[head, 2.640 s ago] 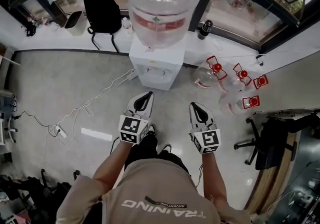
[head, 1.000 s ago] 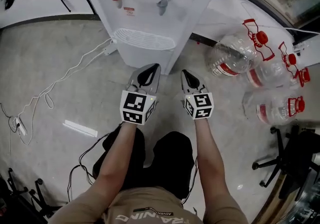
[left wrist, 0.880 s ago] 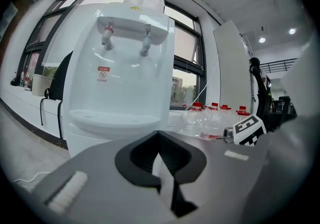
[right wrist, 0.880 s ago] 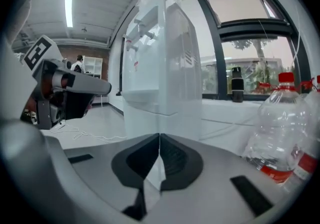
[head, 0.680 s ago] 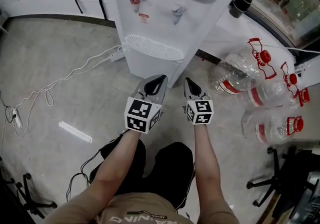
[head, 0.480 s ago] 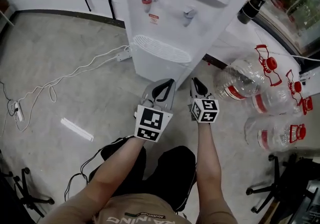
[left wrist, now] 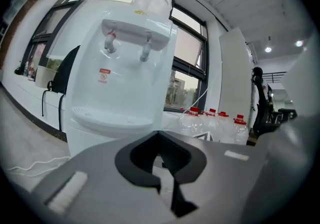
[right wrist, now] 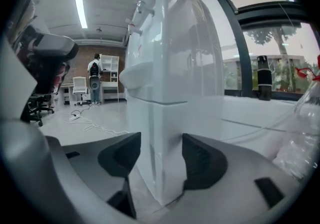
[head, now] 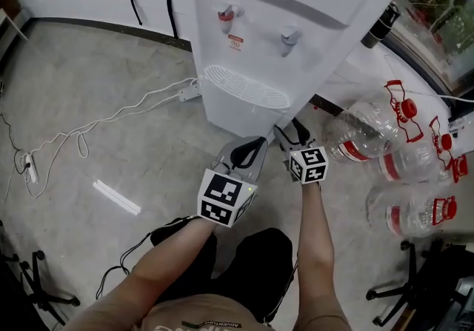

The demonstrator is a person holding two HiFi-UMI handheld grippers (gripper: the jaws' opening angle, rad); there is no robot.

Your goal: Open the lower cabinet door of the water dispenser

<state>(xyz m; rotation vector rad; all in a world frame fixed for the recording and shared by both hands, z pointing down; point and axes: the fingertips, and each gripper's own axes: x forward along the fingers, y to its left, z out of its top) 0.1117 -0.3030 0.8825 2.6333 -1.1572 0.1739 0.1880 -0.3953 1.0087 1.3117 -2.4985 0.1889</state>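
The white water dispenser (head: 281,18) stands in front of me, its red and blue taps above a round drip tray (head: 244,87). Below the tray is the lower cabinet door (head: 237,121). My right gripper (head: 289,132) is at the cabinet's right front corner. Its jaws have just been opening and stand open. In the right gripper view (right wrist: 161,144) that corner and the door's edge (right wrist: 142,118) stand between the fingers, and no pad presses on them. My left gripper (head: 250,150) is shut and empty, low in front of the door; its own view (left wrist: 160,134) faces the dispenser (left wrist: 120,82).
Several large water bottles with red caps (head: 363,141) lie on the floor to the right. A white cable (head: 111,116) runs left from the dispenser to a power strip (head: 28,166). A chair base (head: 404,292) is at lower right. A black flask (head: 381,22) stands behind.
The view has dropped closer to the dispenser. Both grippers have moved toward its base, and the right gripper, shut before, now has its jaws spread at the cabinet corner.
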